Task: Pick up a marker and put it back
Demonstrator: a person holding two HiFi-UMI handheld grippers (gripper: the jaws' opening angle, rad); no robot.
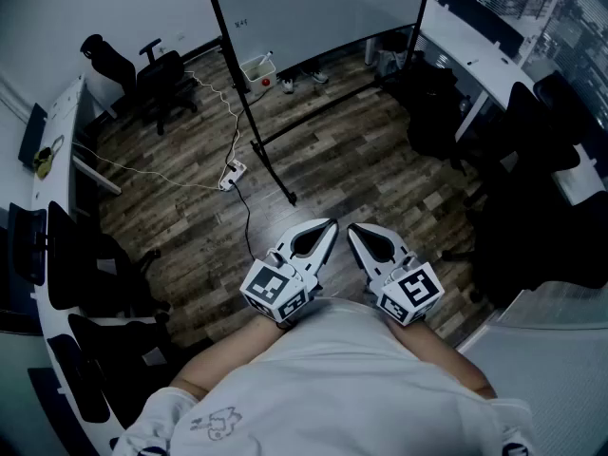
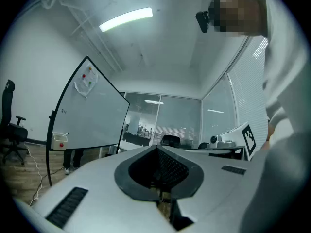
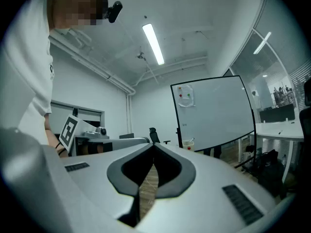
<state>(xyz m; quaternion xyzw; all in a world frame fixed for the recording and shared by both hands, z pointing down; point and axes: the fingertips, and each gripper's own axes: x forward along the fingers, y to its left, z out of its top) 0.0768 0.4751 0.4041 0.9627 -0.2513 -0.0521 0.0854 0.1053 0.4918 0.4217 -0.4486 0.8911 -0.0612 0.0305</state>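
A white marker box hangs at the foot of the whiteboard across the room, with a marker sticking out of it. My left gripper and right gripper sit side by side close to my body, far from the board. Both are shut, tips touching, with nothing between them. In the left gripper view the gripper points toward the whiteboard and the box. In the right gripper view the gripper also faces the whiteboard and the box.
The whiteboard stand's black legs spread over the wood floor. A power strip with cables lies beside them. Office chairs stand at the far left, desks and dark chairs at the right.
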